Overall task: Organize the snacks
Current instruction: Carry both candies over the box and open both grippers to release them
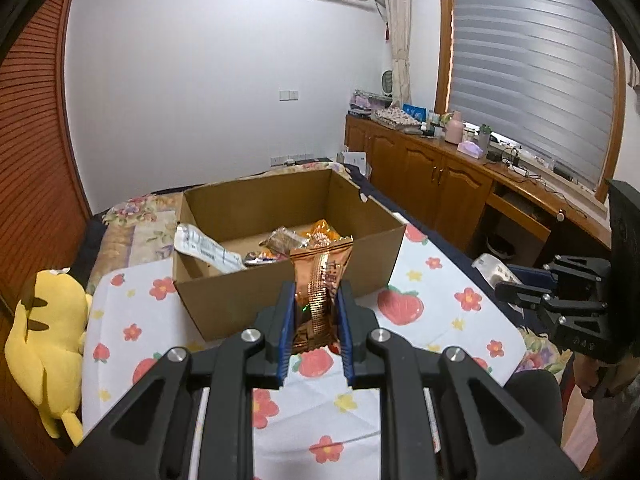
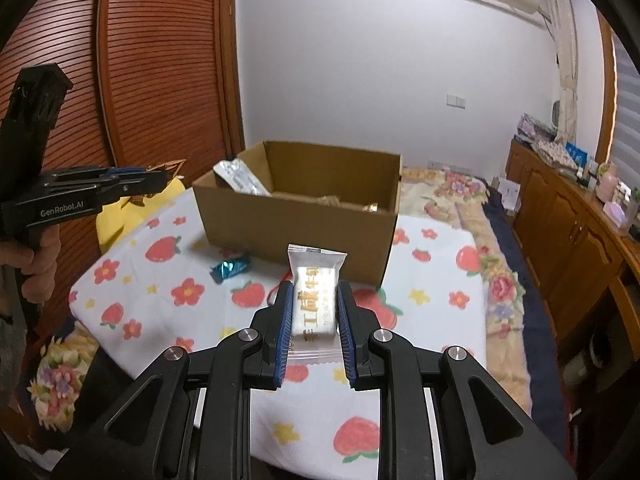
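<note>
The left hand-held gripper (image 1: pixel 316 312) is clamped on a copper-coloured foil packet (image 1: pixel 318 292); the foil is crinkled and glossy, with a printed strip down the middle. The packet stands upright between the blue ribbed pads, in front of the near wall of the cardboard box (image 1: pixel 280 296).

The right hand-held gripper (image 2: pixel 314 320) is closed on a white packet (image 2: pixel 316 292), a smooth, flat rectangular pouch with a serrated seal and gold Chinese characters, not fully legible. This packet is also held in front of the box, above the cloth.

The box is plain brown corrugated cardboard, open-topped and rectangular. Inside it lie several wrapped snacks (image 1: pixel 296 242), and a white crumpled wrapper (image 1: pixel 208 248) leans on its left wall. A blue foil sweet (image 2: pixel 230 270) lies on the cloth just in front of the box.

The box stands on a bed covered by a white cloth (image 1: pixel 432 300) printed with strawberries and flowers. A yellow plush toy (image 1: pixel 44 344) sits left of the box. Right of the box, a wooden cabinet (image 1: pixel 424 172) runs under a window with grey blinds.

In the right wrist view the left gripper's body reads "GenRobot.AI".
</note>
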Available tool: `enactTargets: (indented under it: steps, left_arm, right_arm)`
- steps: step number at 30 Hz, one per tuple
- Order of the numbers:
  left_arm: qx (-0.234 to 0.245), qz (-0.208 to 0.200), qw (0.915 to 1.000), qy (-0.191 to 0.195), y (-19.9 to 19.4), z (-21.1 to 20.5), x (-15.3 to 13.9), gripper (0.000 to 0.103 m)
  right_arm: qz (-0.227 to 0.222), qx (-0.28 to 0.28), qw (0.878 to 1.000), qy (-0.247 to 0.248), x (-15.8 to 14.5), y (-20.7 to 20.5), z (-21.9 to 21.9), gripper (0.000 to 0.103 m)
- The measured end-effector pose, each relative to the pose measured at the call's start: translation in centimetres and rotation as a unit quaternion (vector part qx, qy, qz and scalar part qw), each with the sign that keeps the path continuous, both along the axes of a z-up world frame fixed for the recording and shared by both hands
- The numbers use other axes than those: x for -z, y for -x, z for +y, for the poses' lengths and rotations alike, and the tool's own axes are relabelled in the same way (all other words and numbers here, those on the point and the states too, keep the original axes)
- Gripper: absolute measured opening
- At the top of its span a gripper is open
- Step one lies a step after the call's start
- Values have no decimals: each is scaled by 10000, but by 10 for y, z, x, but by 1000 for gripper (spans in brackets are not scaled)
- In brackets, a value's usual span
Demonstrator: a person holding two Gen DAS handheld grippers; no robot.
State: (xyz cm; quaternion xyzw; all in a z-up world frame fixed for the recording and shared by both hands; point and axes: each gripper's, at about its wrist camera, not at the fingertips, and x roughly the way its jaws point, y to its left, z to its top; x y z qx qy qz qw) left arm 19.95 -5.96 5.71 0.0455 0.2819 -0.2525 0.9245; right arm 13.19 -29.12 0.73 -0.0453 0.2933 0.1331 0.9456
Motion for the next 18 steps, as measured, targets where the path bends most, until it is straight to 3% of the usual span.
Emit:
enactTargets:
  steps: [8, 18]
  left_arm:
    - [82, -147, 9998, 64, -23, -5, 3, 17]
    - [-5, -70, 10000, -9, -90, -12, 25, 17]
  right_arm:
    - [-246, -172, 9995, 95, -13, -32, 6, 20]
    - [-218, -342, 9991, 103, -4, -100, 21, 20]
